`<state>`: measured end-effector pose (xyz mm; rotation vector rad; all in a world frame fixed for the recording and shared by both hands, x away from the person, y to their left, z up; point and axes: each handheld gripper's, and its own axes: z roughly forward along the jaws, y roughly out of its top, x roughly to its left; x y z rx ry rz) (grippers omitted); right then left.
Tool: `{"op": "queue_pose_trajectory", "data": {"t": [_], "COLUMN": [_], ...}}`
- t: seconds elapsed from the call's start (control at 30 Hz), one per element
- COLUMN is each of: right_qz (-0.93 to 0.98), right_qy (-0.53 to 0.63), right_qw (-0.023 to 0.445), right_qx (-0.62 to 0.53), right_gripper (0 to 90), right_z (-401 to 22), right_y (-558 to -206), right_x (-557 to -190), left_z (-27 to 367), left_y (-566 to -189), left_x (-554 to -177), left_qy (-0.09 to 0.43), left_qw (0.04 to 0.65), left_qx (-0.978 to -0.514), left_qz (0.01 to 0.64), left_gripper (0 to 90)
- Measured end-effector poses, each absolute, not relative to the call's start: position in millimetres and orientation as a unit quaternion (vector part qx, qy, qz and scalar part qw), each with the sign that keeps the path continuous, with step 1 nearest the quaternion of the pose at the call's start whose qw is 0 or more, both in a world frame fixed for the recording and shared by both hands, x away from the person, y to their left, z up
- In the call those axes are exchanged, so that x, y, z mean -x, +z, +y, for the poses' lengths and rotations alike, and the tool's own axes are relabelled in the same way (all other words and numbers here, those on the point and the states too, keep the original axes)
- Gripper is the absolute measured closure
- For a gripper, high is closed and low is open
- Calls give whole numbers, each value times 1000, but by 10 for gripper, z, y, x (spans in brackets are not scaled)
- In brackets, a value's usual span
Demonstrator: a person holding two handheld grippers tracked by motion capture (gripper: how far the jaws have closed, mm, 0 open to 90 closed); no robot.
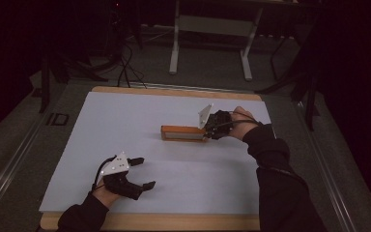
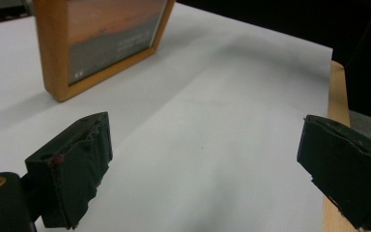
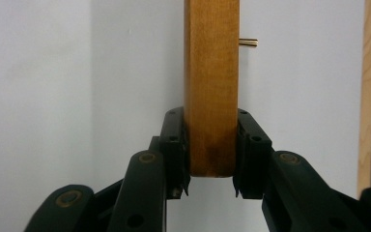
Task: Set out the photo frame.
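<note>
A wooden picture frame (image 1: 182, 132) stands on edge on the white sheet (image 1: 125, 125), right of the middle. My right gripper (image 1: 207, 129) is shut on its right end; in the right gripper view both pads clamp the frame's narrow wooden edge (image 3: 211, 96), and a small metal pin (image 3: 248, 42) sticks out of its back. My left gripper (image 1: 142, 173) rests low near the front left of the sheet, open and holding nothing. Its view shows both fingers (image 2: 72, 169) wide apart over bare sheet, with the picture frame (image 2: 101, 38) and its sunset photo farther off.
The white sheet covers a wooden board (image 1: 174, 222) whose edge shows at the front and back. Beyond the board stand white table legs (image 1: 210, 38) and cables (image 1: 125, 67) on a dark floor. The surroundings are dim.
</note>
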<state>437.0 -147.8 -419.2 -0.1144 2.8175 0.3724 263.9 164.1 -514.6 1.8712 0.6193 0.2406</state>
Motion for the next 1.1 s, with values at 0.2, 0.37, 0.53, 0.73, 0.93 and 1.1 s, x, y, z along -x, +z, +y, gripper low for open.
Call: {"op": "queue_pose_trajectory", "data": {"t": [0.2,0.37,0.53,0.73,0.93,1.1], "right_qz": [985,988,992,993,993,993], "right_qy": [123,114,104,102,101,102], "right_qw": [122,100,72,59,52,48], "right_qx": [23,12,0,0,-9,-22], "right_gripper": [694,689,683,678,671,662], "right_z": [-1451,-1426,-1397,-1380,-1368,-1358], "right_y": [-4151,-4125,-4102,-4099,-4099,-4099], "right_x": [-4531,-4672,-4827,-4945,-5025,-5107], "left_z": [1645,1650,1645,1627,1627,1625], "left_y": [-5149,-5161,-5168,-5174,-5178,-5179], "left_x": [-2646,-2656,-2659,-2651,-2652,-2651], "left_qy": [102,101,100,99,99,98], "left_qw": [550,551,549,548,547,548], "left_qx": [-788,-787,-790,-791,-793,-792], "left_qz": [258,258,254,253,252,252], "left_gripper": [60,60,60,60,60,60]}}
